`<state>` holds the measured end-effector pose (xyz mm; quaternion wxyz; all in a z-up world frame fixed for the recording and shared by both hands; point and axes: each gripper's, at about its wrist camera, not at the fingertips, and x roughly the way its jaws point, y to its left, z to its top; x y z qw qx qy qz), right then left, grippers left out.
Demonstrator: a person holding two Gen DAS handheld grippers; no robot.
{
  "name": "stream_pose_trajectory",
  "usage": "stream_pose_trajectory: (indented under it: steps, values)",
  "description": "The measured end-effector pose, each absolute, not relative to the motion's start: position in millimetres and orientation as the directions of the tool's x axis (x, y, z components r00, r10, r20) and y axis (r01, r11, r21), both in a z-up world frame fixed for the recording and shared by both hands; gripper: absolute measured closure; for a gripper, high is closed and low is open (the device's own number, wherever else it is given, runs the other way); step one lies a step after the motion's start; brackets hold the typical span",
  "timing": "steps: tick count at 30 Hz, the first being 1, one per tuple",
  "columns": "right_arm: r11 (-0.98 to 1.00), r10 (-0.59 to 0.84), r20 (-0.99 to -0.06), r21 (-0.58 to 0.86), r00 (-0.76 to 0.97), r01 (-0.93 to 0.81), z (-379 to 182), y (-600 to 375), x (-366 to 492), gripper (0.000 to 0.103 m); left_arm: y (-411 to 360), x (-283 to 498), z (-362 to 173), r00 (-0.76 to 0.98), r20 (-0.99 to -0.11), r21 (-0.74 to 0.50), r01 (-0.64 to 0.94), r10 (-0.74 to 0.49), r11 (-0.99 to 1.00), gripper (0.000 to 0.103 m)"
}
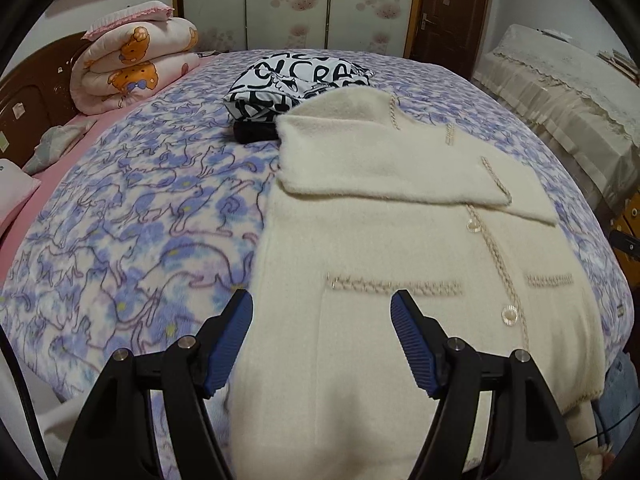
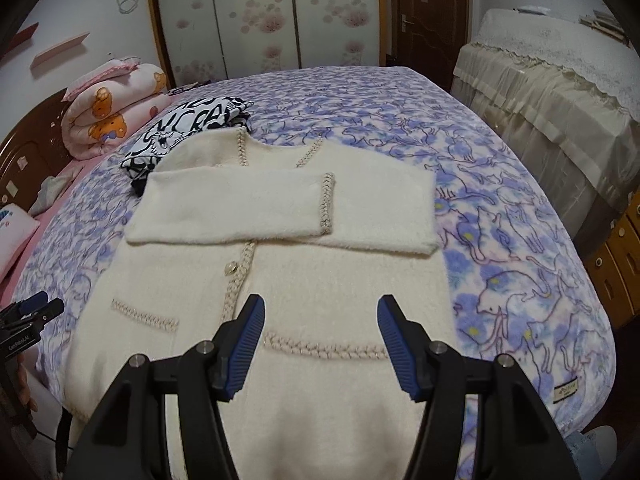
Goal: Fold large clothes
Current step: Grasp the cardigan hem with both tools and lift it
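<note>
Both sleeves already lie crossed over the chest, so the hem looks next. I'd take the two bottom corners together, pinch all layers, and lift evenly so the sleeves don't slide.

The left gripper (image 1: 322,338) hangs over the cardigan (image 1: 400,240) near its left pocket, jaws spread wide, holding nothing. The right gripper (image 2: 320,342) hovers over the right pocket trim, just as wide and empty; whether either touches the fleece I can't tell. The cardigan lies front-up on the blanket (image 2: 500,200). Beyond its collar sits a folded black-and-white garment (image 1: 296,80).
</note>
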<state>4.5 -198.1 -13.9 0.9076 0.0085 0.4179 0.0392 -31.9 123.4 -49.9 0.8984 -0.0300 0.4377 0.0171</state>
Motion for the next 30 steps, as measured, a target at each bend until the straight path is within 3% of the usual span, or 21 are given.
stream_pose_trajectory:
  steps: [7, 13, 20, 25, 30]
  values:
    - [0.993, 0.089, -0.823, 0.032, 0.561, -0.111, -45, -217, -20, 0.044, 151, -52, -85, 0.528, -0.846, -0.154, -0.104, -0.076, 0.983, 0.033]
    - [0.993, 0.098, -0.887, 0.059, 0.452, -0.099, -75, -259, -35, 0.044, 172, -69, -122, 0.449, -0.89, -0.154, -0.125, -0.083, 0.98, 0.033]
    - [0.988, 0.151, -0.948, 0.133, 0.281, -0.08, -124, -315, -59, 0.044, 186, -78, -146, 0.382, -0.898, -0.265, -0.08, -0.216, 0.961, 0.033]
    - [0.966, 0.258, -0.932, 0.258, 0.253, -0.035, -150, -335, -76, 0.045, 186, -76, -156, 0.354, -0.899, -0.291, -0.043, -0.258, 0.956, 0.031]
    - [0.937, 0.346, -0.915, 0.326, 0.207, -0.125, -160, -314, -87, 0.062, 188, -74, -161, 0.349, -0.892, -0.318, -0.03, -0.288, 0.948, 0.028]
